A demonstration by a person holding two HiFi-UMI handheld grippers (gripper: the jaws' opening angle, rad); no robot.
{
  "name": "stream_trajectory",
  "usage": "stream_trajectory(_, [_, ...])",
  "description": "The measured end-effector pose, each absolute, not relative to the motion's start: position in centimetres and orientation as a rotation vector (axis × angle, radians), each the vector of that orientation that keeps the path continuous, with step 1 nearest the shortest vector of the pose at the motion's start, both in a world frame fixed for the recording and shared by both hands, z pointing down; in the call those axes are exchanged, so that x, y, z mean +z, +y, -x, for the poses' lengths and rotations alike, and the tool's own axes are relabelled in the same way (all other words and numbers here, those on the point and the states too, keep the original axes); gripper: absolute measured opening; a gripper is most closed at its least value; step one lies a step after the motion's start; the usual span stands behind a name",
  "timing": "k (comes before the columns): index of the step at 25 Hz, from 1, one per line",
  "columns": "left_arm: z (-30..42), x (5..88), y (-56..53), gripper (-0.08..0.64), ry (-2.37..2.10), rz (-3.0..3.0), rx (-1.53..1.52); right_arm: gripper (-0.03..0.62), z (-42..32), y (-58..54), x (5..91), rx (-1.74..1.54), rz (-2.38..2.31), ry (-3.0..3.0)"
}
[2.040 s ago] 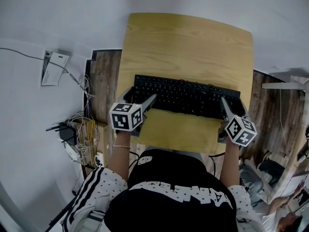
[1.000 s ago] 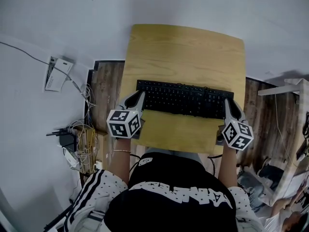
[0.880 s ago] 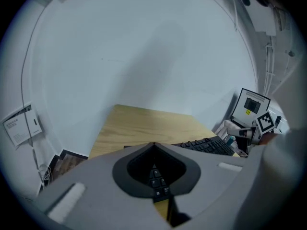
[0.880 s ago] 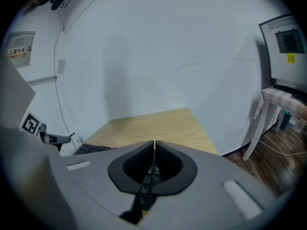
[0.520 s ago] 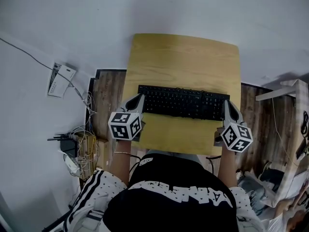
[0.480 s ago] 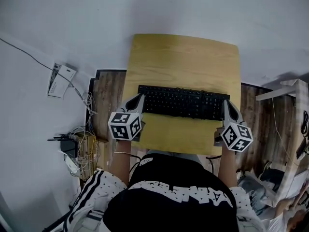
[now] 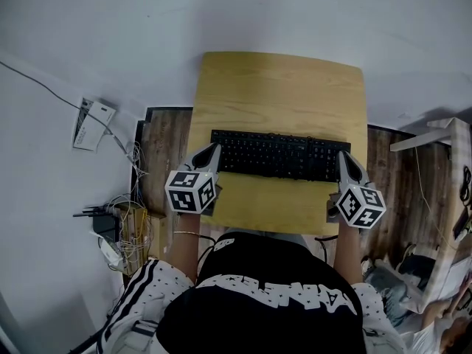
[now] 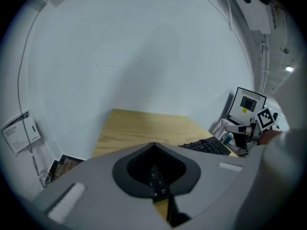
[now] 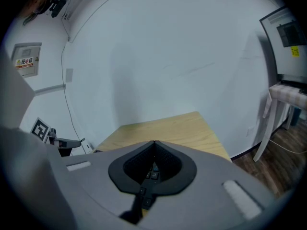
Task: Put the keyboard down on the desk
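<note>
The keyboard is long, thin and black, and I think it is light and stiff, made of hard plastic, so it should not bend or flop. Its smooth edges may be a bit slippery, and the keys could get pushed or popped off if something squeezes them hard. The best places to hold it look like the two short ends, one on each side, so it stays flat and does not tip. It is over the middle of the bench, a little to the near side, and I cannot tell if it sits on the wood or is lifted just a tiny bit. Its long side runs from left to right across the bench. The keys face up and the near long edge faces the person. The left gripper is at the left end, with its jaws closed tight, and some keys show in the small gap between them, so it seems to pinch that end. The right gripper is at the right end, and its jaws are closed tight in the same way on that end. The far half of the bench is bare wood. On the left, down on the wooden floor, is a messy bunch of cables.
</note>
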State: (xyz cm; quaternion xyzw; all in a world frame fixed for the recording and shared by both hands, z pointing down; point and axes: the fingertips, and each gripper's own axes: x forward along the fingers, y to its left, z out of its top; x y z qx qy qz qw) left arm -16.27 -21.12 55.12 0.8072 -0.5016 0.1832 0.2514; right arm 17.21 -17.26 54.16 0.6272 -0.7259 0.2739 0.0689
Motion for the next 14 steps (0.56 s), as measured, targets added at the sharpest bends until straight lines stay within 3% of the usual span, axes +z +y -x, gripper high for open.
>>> stream_trajectory(14, [15.70,55.67,-21.14,0.002,-1.348,-2.192,0.495,0.012,-17.35,-17.10,54.23,0.830,-1.880,-2.181])
